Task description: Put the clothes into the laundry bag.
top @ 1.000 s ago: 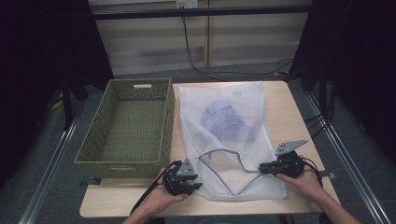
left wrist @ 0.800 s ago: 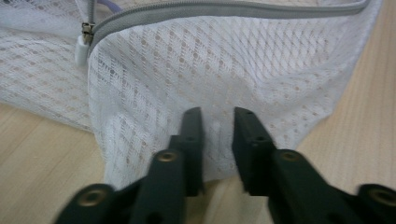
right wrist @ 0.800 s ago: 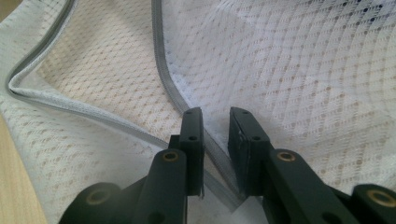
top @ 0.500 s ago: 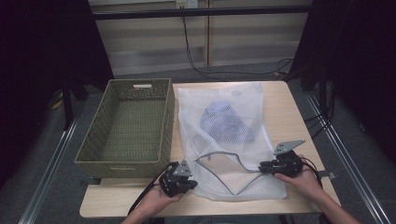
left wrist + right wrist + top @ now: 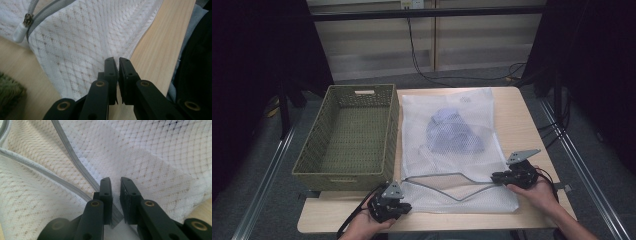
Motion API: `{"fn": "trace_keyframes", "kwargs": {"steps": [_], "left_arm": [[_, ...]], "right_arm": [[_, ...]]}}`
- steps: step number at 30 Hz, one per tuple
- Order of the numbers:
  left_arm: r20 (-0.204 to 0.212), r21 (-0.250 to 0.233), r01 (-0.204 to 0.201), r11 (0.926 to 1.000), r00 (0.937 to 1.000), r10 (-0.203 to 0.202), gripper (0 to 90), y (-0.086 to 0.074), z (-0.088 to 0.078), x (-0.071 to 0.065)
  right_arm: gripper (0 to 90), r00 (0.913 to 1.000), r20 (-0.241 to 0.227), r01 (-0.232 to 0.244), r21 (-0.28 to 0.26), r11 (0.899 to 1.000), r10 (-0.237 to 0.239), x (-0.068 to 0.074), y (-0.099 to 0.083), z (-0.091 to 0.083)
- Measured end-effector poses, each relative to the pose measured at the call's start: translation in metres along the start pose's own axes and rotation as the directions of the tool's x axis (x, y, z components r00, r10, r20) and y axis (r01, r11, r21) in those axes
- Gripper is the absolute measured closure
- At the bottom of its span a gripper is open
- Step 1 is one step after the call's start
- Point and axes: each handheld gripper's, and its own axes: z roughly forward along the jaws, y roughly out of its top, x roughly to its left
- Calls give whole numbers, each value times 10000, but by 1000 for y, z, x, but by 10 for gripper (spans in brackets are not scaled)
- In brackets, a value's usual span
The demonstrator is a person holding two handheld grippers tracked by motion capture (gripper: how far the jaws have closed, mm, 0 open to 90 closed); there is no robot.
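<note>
A: Bag [image 5: 452, 145] where?
B: Flat on table [image 5: 532, 125], beside basket [image 5: 347, 132]. Long axis runs near to far, zipper [image 5: 447, 180] end nearest.
A: Hand-held grippers?
B: Left hand-held gripper [image 5: 399, 206] pinches near corner; right hand-held gripper [image 5: 498, 177] pinches zipper tape, jaws nearly together

Lab: black curtains [image 5: 257, 60], dangling cables [image 5: 422, 55], lone table [image 5: 532, 120].

The bluish garment [image 5: 454, 134] inside the mesh bag [image 5: 472, 112] is veiled, perhaps a shirt.
</note>
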Motion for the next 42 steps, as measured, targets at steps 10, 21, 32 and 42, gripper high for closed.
{"fn": "trace_keyframes", "kwargs": {"steps": [10, 21, 32, 42], "left_arm": [[-620, -911, 282, 9954, 9975, -340, 889, 8, -6, 12], [-1604, -358, 11, 9994, 9870, -69, 878, 20, 16, 15], [-1756, -242, 478, 9986, 9831, -514, 878, 8, 5, 17], [-1207, -526, 922, 9944, 9878, -980, 813, 2, 0, 24]], "right_arm": [[802, 9997, -43, -228, -125, 9997, 227, -2, 0, 0], [897, 9982, -592, -34, -192, 9998, 23, -2, 3, 6], [900, 9995, -135, -287, -87, 9996, 286, -5, 4, 4], [854, 9992, 219, -331, -86, 9994, 333, -1, 5, 4]]}}
